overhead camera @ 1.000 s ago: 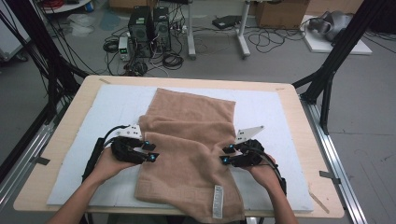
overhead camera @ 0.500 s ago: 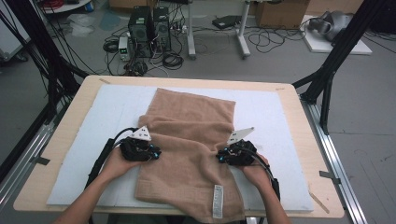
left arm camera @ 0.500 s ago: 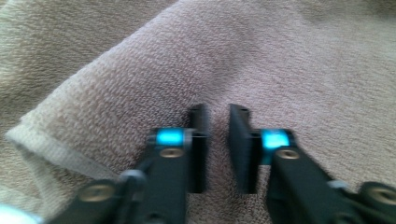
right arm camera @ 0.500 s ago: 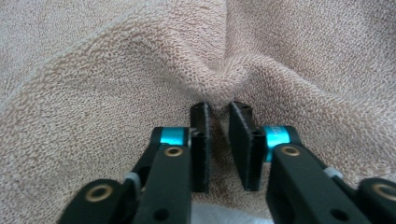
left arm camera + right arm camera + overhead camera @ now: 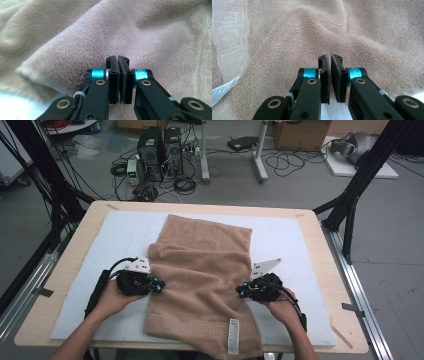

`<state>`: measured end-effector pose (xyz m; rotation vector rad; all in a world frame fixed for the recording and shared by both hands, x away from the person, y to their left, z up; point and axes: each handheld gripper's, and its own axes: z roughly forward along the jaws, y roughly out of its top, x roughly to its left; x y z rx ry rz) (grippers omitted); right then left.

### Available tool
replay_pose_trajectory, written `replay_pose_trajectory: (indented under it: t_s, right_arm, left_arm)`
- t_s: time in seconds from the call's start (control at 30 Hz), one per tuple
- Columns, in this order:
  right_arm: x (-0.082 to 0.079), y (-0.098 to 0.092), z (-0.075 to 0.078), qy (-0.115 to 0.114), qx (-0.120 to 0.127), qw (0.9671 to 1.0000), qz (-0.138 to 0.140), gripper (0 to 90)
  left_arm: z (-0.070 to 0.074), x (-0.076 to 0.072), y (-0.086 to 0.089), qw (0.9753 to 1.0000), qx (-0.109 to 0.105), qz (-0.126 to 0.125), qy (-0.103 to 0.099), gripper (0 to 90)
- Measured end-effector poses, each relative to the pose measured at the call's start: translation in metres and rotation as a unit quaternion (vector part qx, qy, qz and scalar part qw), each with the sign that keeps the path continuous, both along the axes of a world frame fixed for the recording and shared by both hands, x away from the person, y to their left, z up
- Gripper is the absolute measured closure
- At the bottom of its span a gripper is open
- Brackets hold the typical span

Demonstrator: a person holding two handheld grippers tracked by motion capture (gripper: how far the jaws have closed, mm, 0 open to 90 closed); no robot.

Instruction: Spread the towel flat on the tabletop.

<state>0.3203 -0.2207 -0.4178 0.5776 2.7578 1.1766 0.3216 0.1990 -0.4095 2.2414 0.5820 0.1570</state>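
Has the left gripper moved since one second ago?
Yes. The left gripper has moved slightly inward, toward the towel's middle, judged against the table's left edge.

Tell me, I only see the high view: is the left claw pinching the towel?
Observer: In the left gripper view the left claw is pressed shut, and no towel shows between its jaws; the cloth lies just beyond the tips.
Operator: What about the other claw?
Observer: In the right gripper view the right claw is closed too, with just a sliver of gap toward the tips and no cloth in it.
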Motion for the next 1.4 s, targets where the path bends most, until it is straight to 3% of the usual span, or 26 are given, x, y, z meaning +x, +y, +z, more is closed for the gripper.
replay_pose_trajectory:
  t_s: [0.13, 0.23, 0.4, 0.53, 0.73, 0.9, 1.1, 1.17, 1.27, 1.4]
  right_arm:
    - [0.003, 0.006, -0.005, 0.001, 0.007, 1.0, 0.002, 64.8]
    - [0.006, 0.015, -0.009, -0.003, 0.006, 1.0, -0.003, 59.1]
    - [0.009, 0.021, -0.009, -0.01, 0.008, 0.9999, 0.001, 63.4]
    - [0.006, 0.014, -0.004, -0.017, 0.014, 0.9998, 0.0, 68.2]
    - [0.002, 0.013, -0.006, -0.016, 0.011, 0.9998, 0.006, 67.6]
    - [0.008, 0.026, -0.02, -0.004, -0.022, 0.9997, 0.007, 64.3]
    - [0.01, 0.025, -0.02, 0.019, -0.013, 0.9997, 0.005, 84.3]
    - [0.009, 0.023, -0.019, 0.025, -0.013, 0.9996, 0.008, 86.0]
    - [0.007, 0.02, -0.018, 0.031, -0.012, 0.9993, 0.019, 86.0]
    - [0.003, 0.015, -0.014, 0.035, -0.004, 0.999, 0.029, 86.0]
  left_arm:
    - [0.0, 0.005, 0.01, 0.9997, -0.008, 0.023, -0.002, 87.3]
    - [-0.003, 0.01, 0.015, 0.9992, -0.009, 0.04, 0.003, 87.4]
    - [-0.009, 0.017, 0.022, 0.9971, -0.006, 0.076, 0.008, 87.5]
    - [-0.012, 0.022, 0.024, 0.9953, -0.006, 0.096, 0.011, 87.5]
    - [-0.016, 0.02, 0.018, 0.9963, 0.001, 0.084, 0.017, 87.4]
    - [-0.021, 0.019, 0.018, 0.9965, 0.003, 0.08, 0.025, 87.4]
    - [-0.018, 0.011, 0.017, 0.9975, 0.0, 0.067, 0.02, 87.4]
    - [-0.015, 0.006, 0.016, 0.9981, -0.006, 0.058, 0.017, 87.4]
    - [-0.009, -0.004, 0.015, 0.9981, -0.036, 0.044, 0.021, 87.4]
    - [-0.002, -0.019, 0.009, 0.9989, -0.043, 0.016, 0.013, 87.4]
